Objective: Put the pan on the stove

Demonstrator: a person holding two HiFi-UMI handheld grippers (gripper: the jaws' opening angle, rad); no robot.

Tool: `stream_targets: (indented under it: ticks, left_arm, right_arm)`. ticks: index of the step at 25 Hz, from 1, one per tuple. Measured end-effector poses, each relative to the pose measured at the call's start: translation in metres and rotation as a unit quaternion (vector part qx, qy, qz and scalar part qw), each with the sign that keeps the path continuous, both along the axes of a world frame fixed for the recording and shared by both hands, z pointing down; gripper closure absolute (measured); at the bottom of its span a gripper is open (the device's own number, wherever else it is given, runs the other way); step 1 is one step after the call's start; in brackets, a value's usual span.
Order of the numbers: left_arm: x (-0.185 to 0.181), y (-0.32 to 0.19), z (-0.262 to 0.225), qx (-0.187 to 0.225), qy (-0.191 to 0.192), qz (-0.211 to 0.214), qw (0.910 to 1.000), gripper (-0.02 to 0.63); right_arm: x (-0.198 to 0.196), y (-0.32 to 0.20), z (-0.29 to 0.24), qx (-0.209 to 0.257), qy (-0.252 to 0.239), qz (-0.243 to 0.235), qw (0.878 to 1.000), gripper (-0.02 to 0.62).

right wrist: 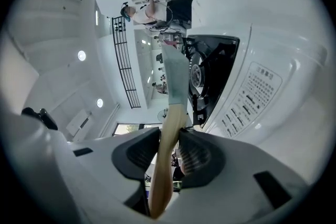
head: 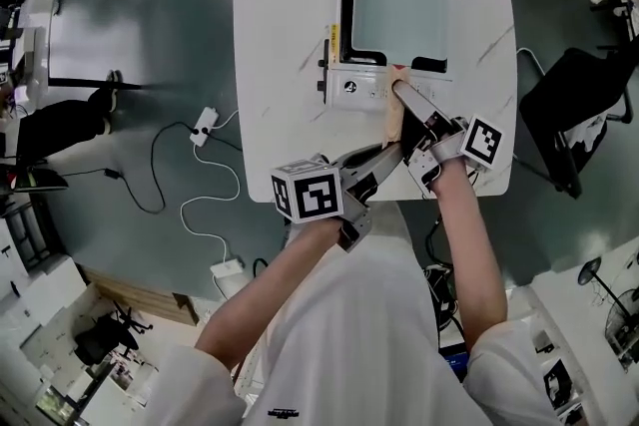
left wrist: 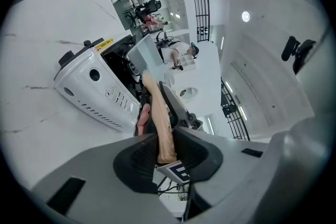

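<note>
A pale blue-green rectangular pan [head: 399, 5] hangs over the black top of the white stove [head: 361, 87] on the white table [head: 270, 35]; whether it rests on the stove I cannot tell. Its wooden handle [head: 395, 120] runs back toward me. My left gripper [head: 393, 151] is shut on the handle's near end, and my right gripper [head: 403, 93] is shut on it closer to the pan. In the left gripper view the handle [left wrist: 164, 128] sits between the pads, with the stove [left wrist: 94, 86] beyond. The right gripper view shows the handle [right wrist: 169, 139] clamped, leading to the pan [right wrist: 176, 73] beside the stove's burner [right wrist: 210, 71].
The stove stands near the table's front right part, its control panel [right wrist: 260, 92] facing me. On the floor to the left lie a power strip [head: 205, 125] and cables. A black chair [head: 574, 110] stands to the right of the table.
</note>
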State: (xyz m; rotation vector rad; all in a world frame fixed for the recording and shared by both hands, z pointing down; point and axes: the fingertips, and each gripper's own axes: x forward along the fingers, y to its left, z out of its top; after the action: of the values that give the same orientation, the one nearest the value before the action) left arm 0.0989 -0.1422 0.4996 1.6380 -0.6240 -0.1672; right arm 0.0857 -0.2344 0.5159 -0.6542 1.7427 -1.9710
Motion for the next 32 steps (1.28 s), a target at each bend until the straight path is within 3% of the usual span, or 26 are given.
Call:
stream_targets:
  ticks: [13, 24, 32]
  left_arm:
    - [0.005, -0.006, 0.025, -0.03, -0.023, -0.02, 0.9991, 0.522]
    - [0.008, -0.003, 0.031, -0.019, -0.027, -0.019, 0.9993, 0.515]
    - [-0.002, -0.003, 0.026, -0.001, -0.037, -0.026, 0.999, 0.441]
  right_arm:
    - [0.003, -0.006, 0.023, -0.021, -0.032, 0.008, 0.999, 0.476]
    - [0.005, -0.001, 0.023, -0.01, -0.009, 0.008, 1.0, 0.469]
    - [0.014, 0.002, 0.02, -0.002, 0.021, 0.018, 1.0, 0.419]
